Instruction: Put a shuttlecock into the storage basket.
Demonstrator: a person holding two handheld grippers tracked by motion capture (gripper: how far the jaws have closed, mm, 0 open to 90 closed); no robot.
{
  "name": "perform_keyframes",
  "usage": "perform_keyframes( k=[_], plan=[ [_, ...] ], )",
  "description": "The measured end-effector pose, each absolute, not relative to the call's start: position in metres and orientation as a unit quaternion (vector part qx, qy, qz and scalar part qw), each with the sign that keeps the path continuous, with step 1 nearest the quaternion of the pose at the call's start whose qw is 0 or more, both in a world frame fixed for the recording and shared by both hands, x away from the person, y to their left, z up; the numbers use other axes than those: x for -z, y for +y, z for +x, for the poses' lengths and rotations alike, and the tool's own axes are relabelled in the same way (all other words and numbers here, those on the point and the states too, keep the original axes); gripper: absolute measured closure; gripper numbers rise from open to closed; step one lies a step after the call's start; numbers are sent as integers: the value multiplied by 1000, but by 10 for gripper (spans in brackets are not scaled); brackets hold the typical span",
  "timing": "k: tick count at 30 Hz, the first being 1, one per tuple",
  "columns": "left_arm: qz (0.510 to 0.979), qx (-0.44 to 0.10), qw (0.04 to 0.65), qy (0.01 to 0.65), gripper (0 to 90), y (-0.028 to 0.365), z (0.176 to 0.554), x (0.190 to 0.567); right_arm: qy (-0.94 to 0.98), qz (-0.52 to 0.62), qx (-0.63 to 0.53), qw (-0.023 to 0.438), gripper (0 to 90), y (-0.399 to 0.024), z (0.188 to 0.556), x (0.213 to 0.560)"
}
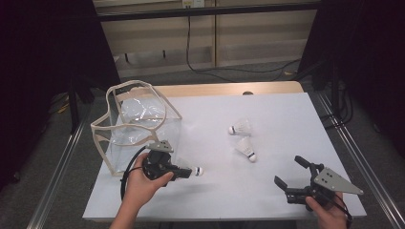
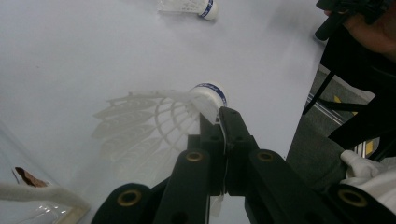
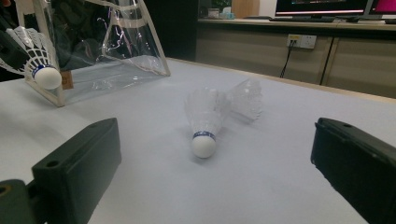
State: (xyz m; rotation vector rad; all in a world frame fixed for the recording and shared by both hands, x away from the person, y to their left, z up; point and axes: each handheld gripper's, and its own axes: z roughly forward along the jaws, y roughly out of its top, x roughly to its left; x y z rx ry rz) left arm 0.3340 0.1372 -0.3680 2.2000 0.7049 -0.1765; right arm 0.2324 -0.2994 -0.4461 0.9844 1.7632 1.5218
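At the front left of the high view, my left gripper is shut on a white shuttlecock. In the left gripper view the jaws pinch its feather skirt just behind the blue-banded cork, and it hangs just above the white table. Two more shuttlecocks lie mid-table. My right gripper rests open at the front right, aimed at them. Its view shows the near shuttlecock lying beyond the wide-apart jaws, the other one behind it.
A clear plastic bag with beige trim stands upright at the table's left, mouth up, just behind my left gripper. The white table top ends close to both hands. Black curtains and metal rails flank the table.
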Motion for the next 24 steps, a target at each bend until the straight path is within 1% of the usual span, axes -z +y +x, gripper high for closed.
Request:
perform_keyframes(
  k=[24],
  plan=[
    [874, 78, 396, 271, 895, 130, 342, 339, 664, 371, -575, 301, 14, -300, 232, 446]
  ],
)
